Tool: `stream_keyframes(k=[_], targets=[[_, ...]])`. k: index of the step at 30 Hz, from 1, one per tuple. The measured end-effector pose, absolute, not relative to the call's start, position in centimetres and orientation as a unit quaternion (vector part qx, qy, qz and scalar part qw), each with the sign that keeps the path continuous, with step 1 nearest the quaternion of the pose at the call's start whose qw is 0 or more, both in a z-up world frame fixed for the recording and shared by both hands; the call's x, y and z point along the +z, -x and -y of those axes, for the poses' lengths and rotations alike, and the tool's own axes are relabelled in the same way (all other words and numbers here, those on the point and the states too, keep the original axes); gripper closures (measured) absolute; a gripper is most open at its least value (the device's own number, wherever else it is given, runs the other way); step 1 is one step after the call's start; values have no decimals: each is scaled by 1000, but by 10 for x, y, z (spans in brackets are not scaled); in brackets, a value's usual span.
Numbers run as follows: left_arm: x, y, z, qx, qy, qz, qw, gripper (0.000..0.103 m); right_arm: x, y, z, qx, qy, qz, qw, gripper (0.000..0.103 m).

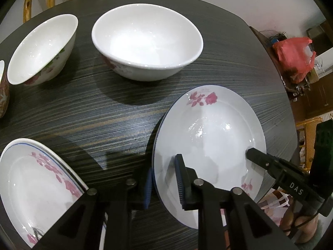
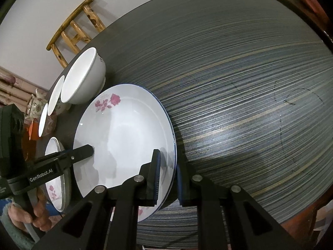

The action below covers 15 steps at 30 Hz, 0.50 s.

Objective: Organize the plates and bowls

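Little of the sorting looks done: the large bowl [image 1: 145, 41] and the smaller bowl [image 1: 41, 50] stand apart on the bench [image 1: 104, 112], and another flowered plate [image 1: 37, 183] lies alone at its near left. The rose plate [image 1: 208, 141] sits near the bench's right edge, face up, seemingly atop a blue-rimmed plate. The left tongs [image 1: 164, 183] and right tongs [image 2: 168, 179], each nearly closed, pinch its opposite rims; being round, it has no long axis, its rose sprig pointing toward the bowls.
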<state>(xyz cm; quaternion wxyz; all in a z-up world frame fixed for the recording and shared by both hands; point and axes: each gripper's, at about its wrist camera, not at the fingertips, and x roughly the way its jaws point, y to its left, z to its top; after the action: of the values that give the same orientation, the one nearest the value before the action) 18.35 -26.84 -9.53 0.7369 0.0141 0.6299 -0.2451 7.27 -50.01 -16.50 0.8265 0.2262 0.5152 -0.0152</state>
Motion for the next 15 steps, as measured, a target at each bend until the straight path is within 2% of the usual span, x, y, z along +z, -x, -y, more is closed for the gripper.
stream_keyframes(k=[15], targets=[[-83,-183,244,-252,-4,-619,744,83,-150,-73,489,-11,-216,-511,832,89]])
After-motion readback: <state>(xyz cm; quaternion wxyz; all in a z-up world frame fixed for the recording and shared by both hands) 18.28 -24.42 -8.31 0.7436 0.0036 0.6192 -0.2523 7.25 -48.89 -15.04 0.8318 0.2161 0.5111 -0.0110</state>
